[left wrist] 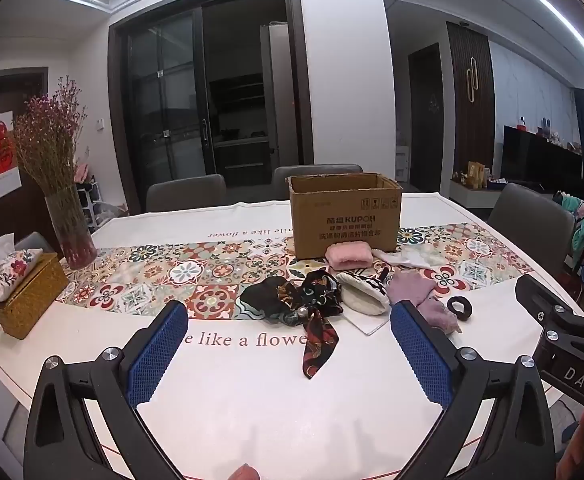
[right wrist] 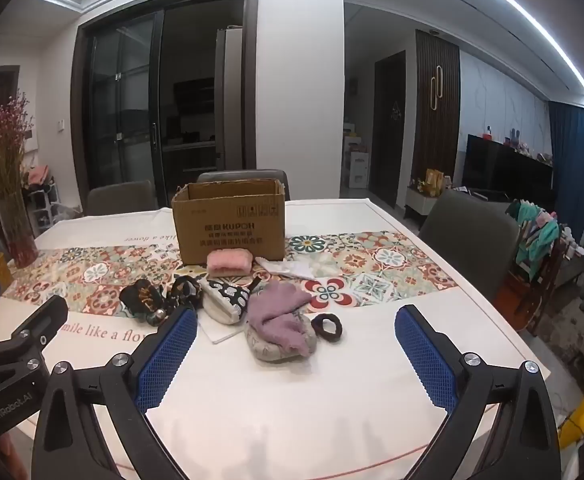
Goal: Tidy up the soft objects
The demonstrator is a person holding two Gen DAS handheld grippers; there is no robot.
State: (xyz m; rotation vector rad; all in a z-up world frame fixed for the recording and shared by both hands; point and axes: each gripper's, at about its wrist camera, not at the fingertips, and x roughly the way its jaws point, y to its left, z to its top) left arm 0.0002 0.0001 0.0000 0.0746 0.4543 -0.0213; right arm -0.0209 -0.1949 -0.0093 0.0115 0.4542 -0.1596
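Note:
An open cardboard box (left wrist: pixel 346 216) (right wrist: pixel 229 222) stands mid-table. In front of it lies a pile of soft things: a pink fluffy cloth (left wrist: pixel 348 254) (right wrist: pixel 228 263), a dark patterned scarf (left wrist: pixel 312 312) (right wrist: pixel 159 300), a white patterned pouch (left wrist: pixel 364 294) (right wrist: pixel 227 300), a lilac cloth (left wrist: pixel 420 294) (right wrist: pixel 279 312), a black scrunchie (left wrist: pixel 460 308) (right wrist: pixel 327 327) and a white cloth (left wrist: pixel 402 258) (right wrist: pixel 287 269). My left gripper (left wrist: pixel 289 320) is open and empty, short of the scarf. My right gripper (right wrist: pixel 296 322) is open and empty, short of the lilac cloth.
A vase of dried flowers (left wrist: pixel 69 220) (right wrist: pixel 13 216) and a woven tissue box (left wrist: pixel 25 292) stand at the table's left. Grey chairs (left wrist: pixel 187 192) (right wrist: pixel 468 236) ring the table (left wrist: pixel 251 400). A clothes rack (right wrist: pixel 540 240) stands to the right.

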